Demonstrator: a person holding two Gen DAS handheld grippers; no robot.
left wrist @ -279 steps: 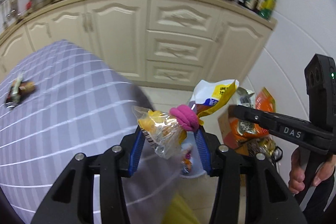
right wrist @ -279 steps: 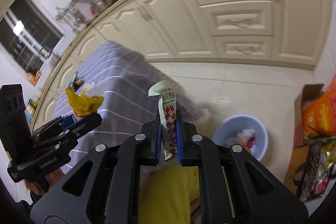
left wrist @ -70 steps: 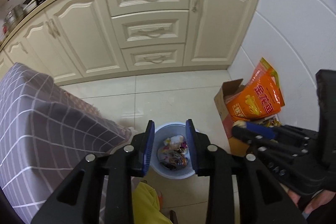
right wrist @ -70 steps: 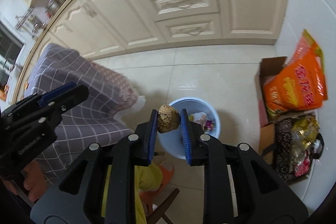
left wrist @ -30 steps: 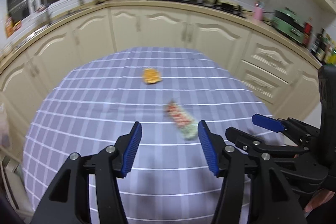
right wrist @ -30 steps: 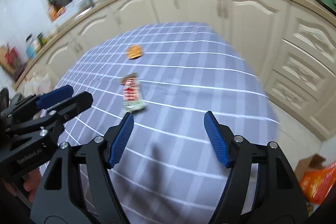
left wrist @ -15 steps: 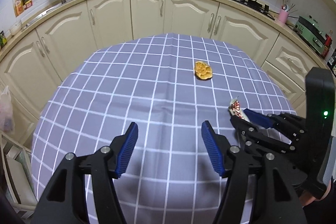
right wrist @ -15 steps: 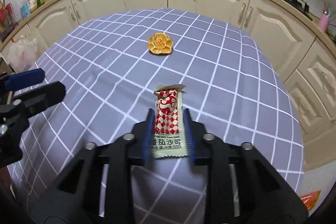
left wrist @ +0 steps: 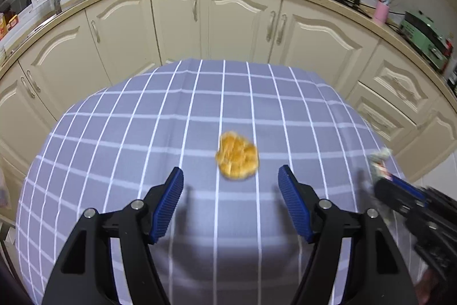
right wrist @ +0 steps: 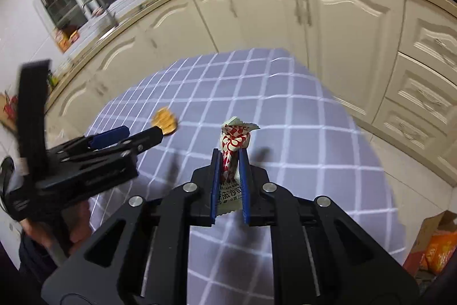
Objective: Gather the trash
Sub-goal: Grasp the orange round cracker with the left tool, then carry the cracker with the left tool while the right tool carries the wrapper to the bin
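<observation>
1. In the left wrist view we see the left gripper [left wrist: 230, 193] with its blue ribbed pads spread wide and opening further, nothing between them, above the round table under a grey-lilac checked cloth with white lines [left wrist: 142, 139].
2. Just ahead of its fingertips lies the crumpled orange-yellow scrap of trash [left wrist: 237, 159], flat on the cloth and untouched.
3. At that view's right edge we make out the blurred right gripper [left wrist: 388, 185] with a bit of wrapper at its tip; its grip cannot be read from here.
4. The right wrist view settles this: the right gripper [right wrist: 230, 156] is clamped tight on a red-and-white patterned snack wrapper with a pale green edge [right wrist: 234, 142], which stands up out of the pads, lifted clear of the cloth.
5. The same view shows the left gripper from the side, its fingertip overlapping the orange-yellow scrap in the picture, and a hand [right wrist: 77, 225] on its handle.
6. Only the right wrist view shows an orange bag in a cardboard box [right wrist: 434, 245] on the floor, lower right.
7. Cream kitchen cabinets [left wrist: 237, 19] curve behind the table in both views.
</observation>
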